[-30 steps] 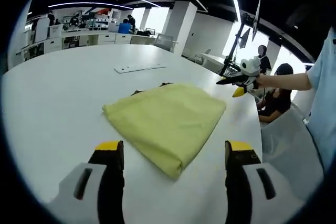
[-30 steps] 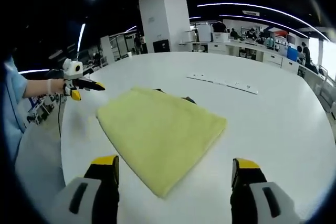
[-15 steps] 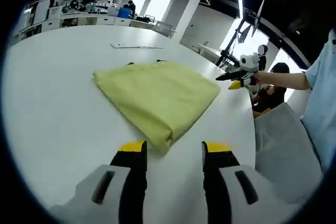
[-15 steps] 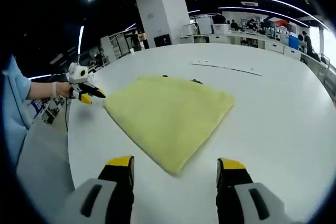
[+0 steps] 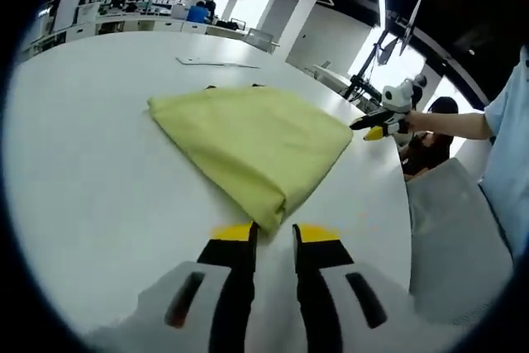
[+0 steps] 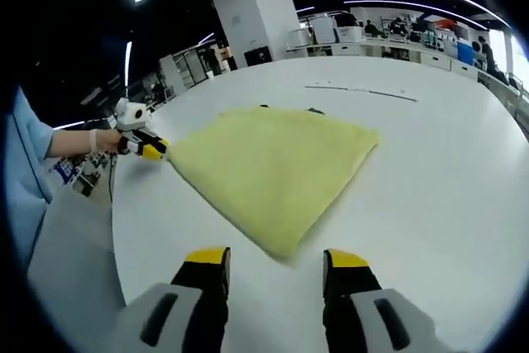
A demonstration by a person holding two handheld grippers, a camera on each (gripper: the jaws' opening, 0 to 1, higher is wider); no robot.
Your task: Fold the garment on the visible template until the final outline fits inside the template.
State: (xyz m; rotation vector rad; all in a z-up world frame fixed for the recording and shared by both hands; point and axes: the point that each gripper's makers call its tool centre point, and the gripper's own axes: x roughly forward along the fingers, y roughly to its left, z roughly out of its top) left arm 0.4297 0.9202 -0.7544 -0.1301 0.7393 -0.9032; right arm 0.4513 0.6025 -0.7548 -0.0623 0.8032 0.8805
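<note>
A folded yellow garment (image 5: 248, 134) (image 6: 273, 163) lies flat on the white table (image 5: 91, 179). Small dark bits of the template (image 5: 255, 85) (image 6: 313, 110) peek out beyond its far edge. In the left gripper view my left gripper (image 5: 274, 233) stands at the garment's near corner, jaws narrowed to a slim gap with the corner just ahead of the tips. My right gripper (image 6: 277, 258) is open, its jaws either side of the opposite corner. Each gripper also shows across the cloth: the right gripper (image 5: 378, 127) and the left gripper (image 6: 147, 149), both at the cloth's corners.
A thin white strip (image 5: 216, 62) (image 6: 364, 91) lies on the table beyond the garment. A person's light blue sleeve (image 5: 508, 146) and a grey chair (image 5: 450, 229) are at the table's rounded edge. Desks and seated people stand farther back.
Both grippers have come in to the garment's opposite corners. The left jaws have closed from wide to a narrow gap, and the right jaws have narrowed somewhat. The garment lies as before.
</note>
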